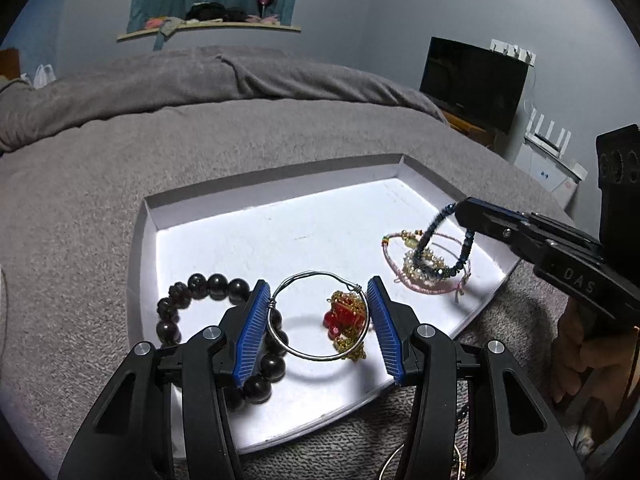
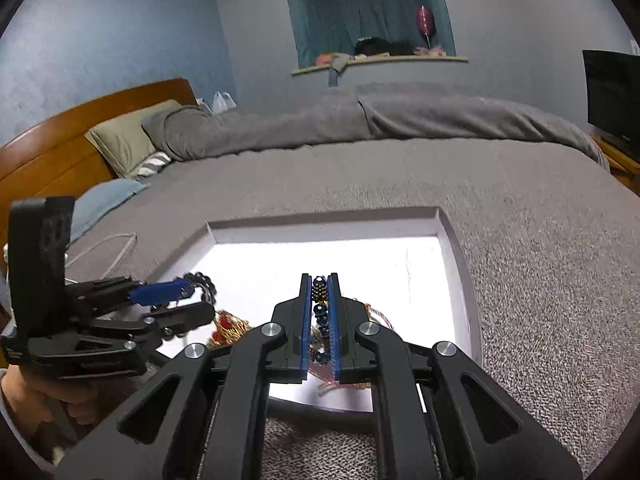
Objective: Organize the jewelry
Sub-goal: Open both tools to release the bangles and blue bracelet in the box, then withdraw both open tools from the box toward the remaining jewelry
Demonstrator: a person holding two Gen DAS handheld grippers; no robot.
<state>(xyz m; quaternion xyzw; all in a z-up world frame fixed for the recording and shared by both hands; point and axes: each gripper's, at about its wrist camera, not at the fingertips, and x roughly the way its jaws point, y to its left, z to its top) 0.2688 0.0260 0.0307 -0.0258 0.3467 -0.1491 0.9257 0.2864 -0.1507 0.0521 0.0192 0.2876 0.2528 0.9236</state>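
While my left gripper (image 1: pixel 318 312) holds the silver hoop (image 1: pixel 318 316) between its blue fingers (image 1: pixel 252 332), with the hoop's two sides touching the pads and its red and gold charm (image 1: pixel 346 320) hanging inside, I judge this grip the more fragile of the two: the wire is thin and round, and a small twist of my wrist could let it pop out and drop onto the dark bead bracelet (image 1: pixel 216 284) lying just to the left in the white tray (image 1: pixel 276 196). My right gripper (image 2: pixel 320 300) has its fingers clenched on the blue beaded bracelet (image 2: pixel 320 312), which hangs as a loop over the heap of pink cord and pearl pieces (image 1: pixel 424 268) at the right side of the tray. That is where I see the main risk: the dangling loop sits so close to the heap that I cannot tell whether it touches, and if I set it down there it may tangle with the cords, or a lift may drag a snagged strand up with it. The tray rests on a soft grey bed cover (image 1: pixel 200 152), not a table, so pressing on its near edge could tip it and slide everything together. More jewelry seems to lie on the cover near my left gripper, too dim to name, and I could sweep it off unseen.
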